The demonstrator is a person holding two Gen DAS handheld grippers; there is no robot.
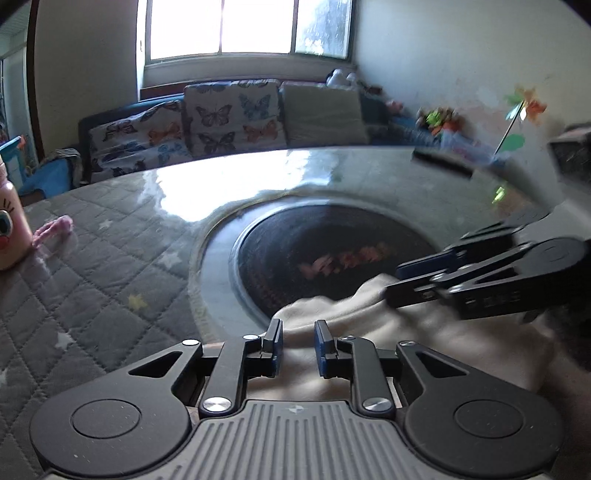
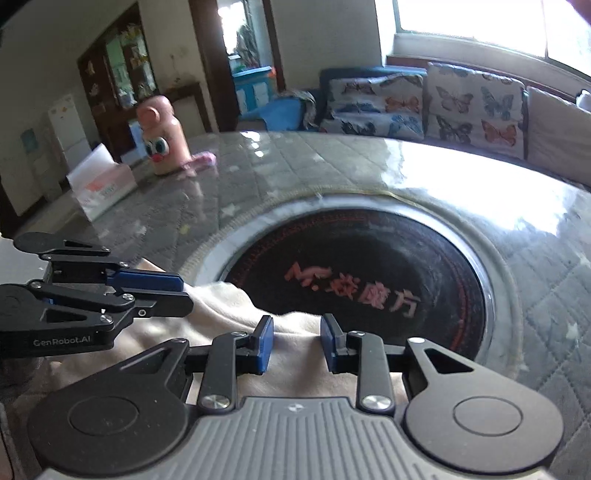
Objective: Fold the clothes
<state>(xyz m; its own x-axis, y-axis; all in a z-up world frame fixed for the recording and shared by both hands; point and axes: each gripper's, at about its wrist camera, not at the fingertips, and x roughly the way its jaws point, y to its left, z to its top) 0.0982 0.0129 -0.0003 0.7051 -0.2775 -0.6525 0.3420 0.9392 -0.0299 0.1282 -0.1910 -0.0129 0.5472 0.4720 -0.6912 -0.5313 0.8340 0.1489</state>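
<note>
- Centrally placed: cream garment [image 1: 424, 332], bunched on the near edge of the round bench [image 1: 110, 266], spilling partly over the rim of a dark round hob [image 1: 332, 243] set into the bench top.
- Left gripper [image 1: 298, 345]: jaws apart with a clear gap, cream cloth showing between the blue pads and below them; no visible pinch on the fabric. Seen from the right wrist at [image 2: 184, 291], lying sideways low over the cloth's left edge; from that angle, cannot tell whether it touches the cloth.
- Right gripper [image 2: 297, 345]: likewise parted, poised over the garment's far edge where it meets the hob, nothing clamped. Seen from the left wrist at [image 1: 395, 280], blurred, tips at the cloth's right side.
- Quilted grey cover with star print [image 1: 92, 314] under a glossy clear sheet.
- Pink cartoon-face bottle [image 2: 162, 136] upright at the bench's far left, tissue box [image 2: 103, 184] near it.
- Butterfly-print sofa [image 1: 221, 118] beyond the bench, beneath a bright window [image 1: 243, 26].
</note>
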